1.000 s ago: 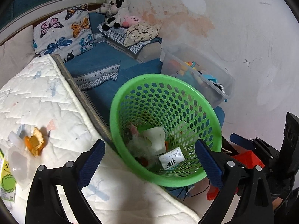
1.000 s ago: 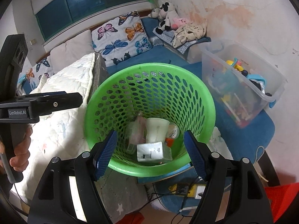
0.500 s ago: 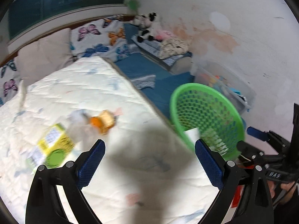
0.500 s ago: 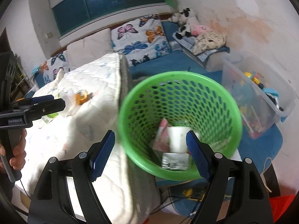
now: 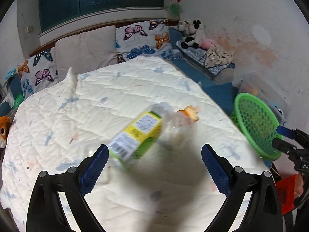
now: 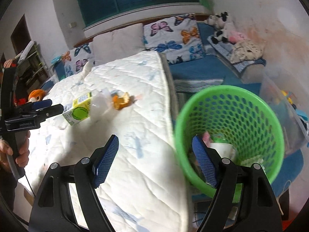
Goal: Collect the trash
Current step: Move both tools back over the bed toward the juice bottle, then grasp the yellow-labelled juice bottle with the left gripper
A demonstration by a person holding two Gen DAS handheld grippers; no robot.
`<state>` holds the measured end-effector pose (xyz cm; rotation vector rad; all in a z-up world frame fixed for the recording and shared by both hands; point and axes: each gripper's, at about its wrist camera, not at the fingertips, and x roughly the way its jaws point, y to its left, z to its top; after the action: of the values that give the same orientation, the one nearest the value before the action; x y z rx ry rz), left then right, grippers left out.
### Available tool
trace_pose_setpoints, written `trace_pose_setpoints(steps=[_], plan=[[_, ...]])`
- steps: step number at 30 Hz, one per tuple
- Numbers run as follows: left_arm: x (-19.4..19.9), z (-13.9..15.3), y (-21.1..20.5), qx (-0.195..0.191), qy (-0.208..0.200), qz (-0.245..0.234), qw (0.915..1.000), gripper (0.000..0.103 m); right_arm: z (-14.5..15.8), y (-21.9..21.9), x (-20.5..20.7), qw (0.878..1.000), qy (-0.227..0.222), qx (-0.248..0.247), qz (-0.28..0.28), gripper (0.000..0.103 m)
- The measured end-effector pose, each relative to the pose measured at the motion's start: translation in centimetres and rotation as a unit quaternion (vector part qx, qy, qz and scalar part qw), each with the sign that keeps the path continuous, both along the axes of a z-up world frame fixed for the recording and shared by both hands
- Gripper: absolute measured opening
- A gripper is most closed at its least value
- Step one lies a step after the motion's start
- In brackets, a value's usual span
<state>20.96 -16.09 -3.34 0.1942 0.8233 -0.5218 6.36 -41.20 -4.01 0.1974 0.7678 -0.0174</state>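
The carton (image 5: 135, 135) lies near the bed's (image 5: 96, 96) right edge, light and easily crushed; grasp its flat sides. Both the left hand-held gripper (image 5: 153, 166) and the right hand-held gripper (image 6: 155, 160) are open, empty.

A quilted, matt cloth cover (image 5: 119, 89) is lying over the bed. The basket (image 6: 231, 119) is showing glossy green perforated plastic; the carton (image 5: 135, 135) is looking like smooth printed paper.
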Motion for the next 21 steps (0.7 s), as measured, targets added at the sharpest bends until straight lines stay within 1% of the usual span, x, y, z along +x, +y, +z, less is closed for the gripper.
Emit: trace_pose_setpoints(steps=[3,6,11,15,21], plan=[[1.0,-0.6,0.9,0.004,0.007,0.002,1.0,0.094,-0.2,0.9,1.4,1.0,0.005,0.002,0.012,0.079],[2.2,-1.4,1.1,0.015,0.013,-0.005,0.9998,0.094,-0.3,1.7,2.2,1.0,0.006,0.003,0.019,0.079],[3.8,-2.3,-0.2,0.047,0.01,-0.039,0.9981,0.094,-0.5,2.3,3.4,1.0,0.012,0.004,0.028,0.079],[5.0,-3.3,-1.6,0.059,0.021,-0.064,0.996,0.094,-0.8,2.6,4.1,0.999,0.018,0.004,0.031,0.079],[6.8,-4.5,-2.8,0.073,0.034,-0.079,0.9936,0.093,-1.3,2.8,5.1,0.999,0.026,0.002,0.038,0.079]])
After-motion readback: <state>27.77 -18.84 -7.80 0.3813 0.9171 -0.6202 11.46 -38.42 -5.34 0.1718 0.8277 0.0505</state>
